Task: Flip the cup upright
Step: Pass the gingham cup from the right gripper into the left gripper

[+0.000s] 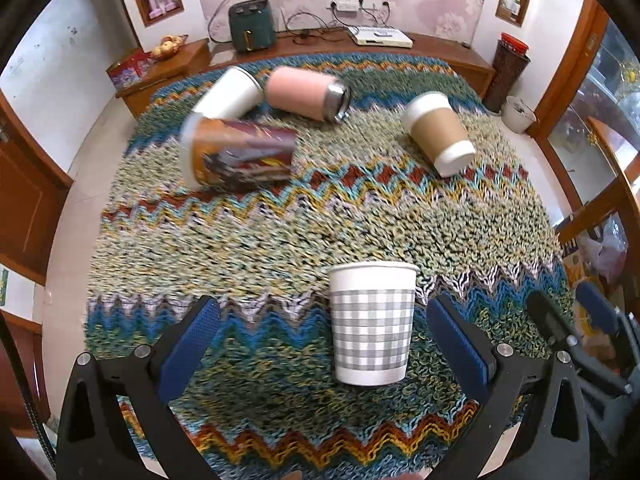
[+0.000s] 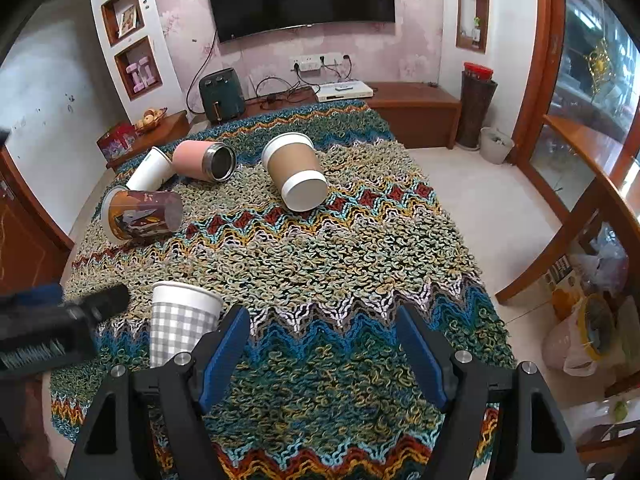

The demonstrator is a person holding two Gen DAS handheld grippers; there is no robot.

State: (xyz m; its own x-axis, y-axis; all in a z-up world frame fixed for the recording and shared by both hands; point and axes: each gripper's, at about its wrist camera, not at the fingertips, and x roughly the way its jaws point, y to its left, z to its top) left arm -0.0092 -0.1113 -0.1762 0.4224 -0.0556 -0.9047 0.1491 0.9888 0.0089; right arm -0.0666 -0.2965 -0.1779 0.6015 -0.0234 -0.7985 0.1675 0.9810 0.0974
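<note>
Both wrist cameras look down and forward over the zigzag-knit-covered bench [image 1: 304, 216] toward the TV wall. The left view sits close behind the gingham paper cup [image 1: 372, 324]; the right view shows it at lower left [image 2: 180, 326].

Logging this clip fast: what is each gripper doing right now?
Left gripper: open, holding nothing; the upright checked cup stands between its fingers, untouched.
Right gripper: open, holding nothing.
</note>
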